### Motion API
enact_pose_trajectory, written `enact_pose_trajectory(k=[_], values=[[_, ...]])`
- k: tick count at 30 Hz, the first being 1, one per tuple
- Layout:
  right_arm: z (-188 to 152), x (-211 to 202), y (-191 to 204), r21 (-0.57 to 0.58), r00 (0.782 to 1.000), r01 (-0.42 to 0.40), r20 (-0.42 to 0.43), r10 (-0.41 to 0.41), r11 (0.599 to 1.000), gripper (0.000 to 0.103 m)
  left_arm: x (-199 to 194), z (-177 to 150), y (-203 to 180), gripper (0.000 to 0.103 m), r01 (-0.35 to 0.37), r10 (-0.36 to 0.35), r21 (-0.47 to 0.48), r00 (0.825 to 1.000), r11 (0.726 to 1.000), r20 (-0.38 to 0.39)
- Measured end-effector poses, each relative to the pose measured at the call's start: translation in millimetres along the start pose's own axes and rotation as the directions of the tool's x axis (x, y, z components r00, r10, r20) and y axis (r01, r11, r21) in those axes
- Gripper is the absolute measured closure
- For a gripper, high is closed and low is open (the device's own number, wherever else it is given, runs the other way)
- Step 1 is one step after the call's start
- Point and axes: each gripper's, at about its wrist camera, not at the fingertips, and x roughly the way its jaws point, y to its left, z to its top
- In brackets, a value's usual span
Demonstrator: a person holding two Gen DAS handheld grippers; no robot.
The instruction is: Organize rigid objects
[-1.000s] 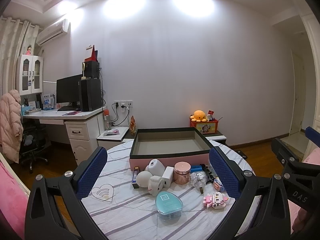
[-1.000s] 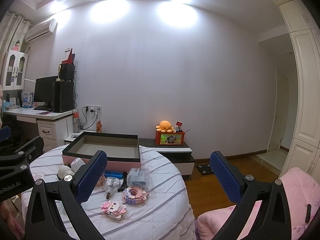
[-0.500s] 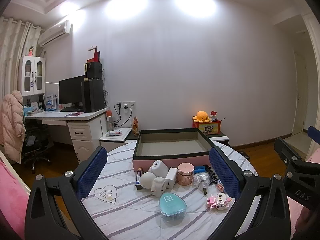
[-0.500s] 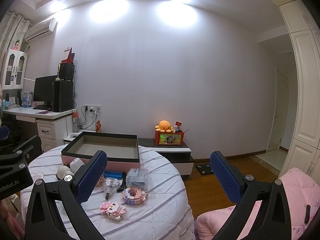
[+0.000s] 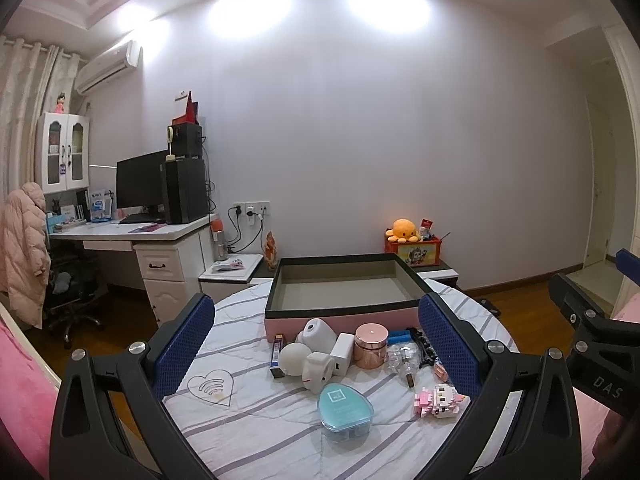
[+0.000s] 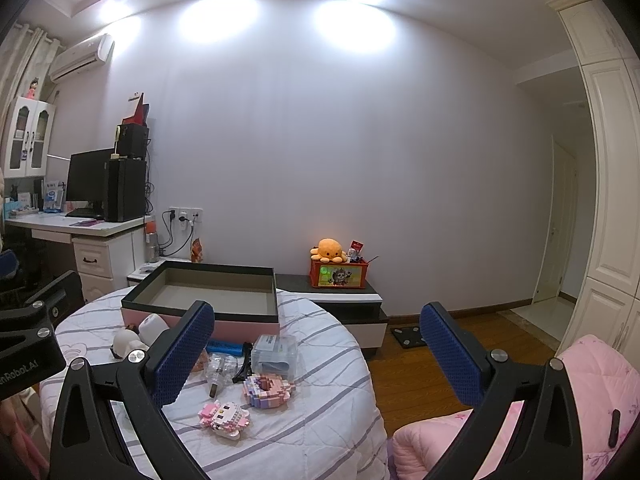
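A pink box point(image 5: 344, 314) with a dark rim and an empty grey inside sits at the far side of a round striped table point(image 5: 256, 412). In front of it lie several small objects: a teal egg-shaped case point(image 5: 345, 406), white gadgets point(image 5: 316, 344), a rose-gold jar point(image 5: 372, 345), a clear bulb point(image 5: 405, 359) and a pink brick figure point(image 5: 438, 398). My left gripper point(image 5: 320, 352) hangs open above the near table edge, nothing between its fingers. My right gripper point(image 6: 316, 356) is open too, over the table's right edge, near two brick figures point(image 6: 266, 390) and a clear case point(image 6: 275, 350).
A white desk point(image 5: 132, 236) with a monitor and chair stands at the left. A low cabinet point(image 6: 340, 300) with a red toy box and orange plush is behind the table. Pink bedding point(image 6: 580, 408) lies at the right, wooden floor between.
Both grippers have risen and tilted slightly, so the table and box sit a little lower and further right in the left view. Nothing was picked up or moved.
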Motion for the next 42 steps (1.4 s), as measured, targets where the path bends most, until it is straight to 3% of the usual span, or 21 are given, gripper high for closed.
enact_pose_trajectory(k=[25,33,42], values=[[0.1,3.1,5.3,-0.022,1.0,-0.014,-0.017,0.014,1.0,0.0,3.8,-4.4,2.9,0.0,-0.001,0.001,-0.009,1.0,1.0,-0.017],[-5.6,7.9,8.4,-0.026,0.998,-0.035,-0.06,0.034,0.999,0.0,11.0,-13.7,-2.0,0.0,0.023,-0.022,0.018,0.996,1.0,-0.083],[-23.3,27.4,11.6,-0.037,0.982,-0.059,-0.18,0.051,0.998,0.0,26.2,-30.5,-6.2,0.0,0.036,-0.029,0.034,0.981,0.999,-0.19]])
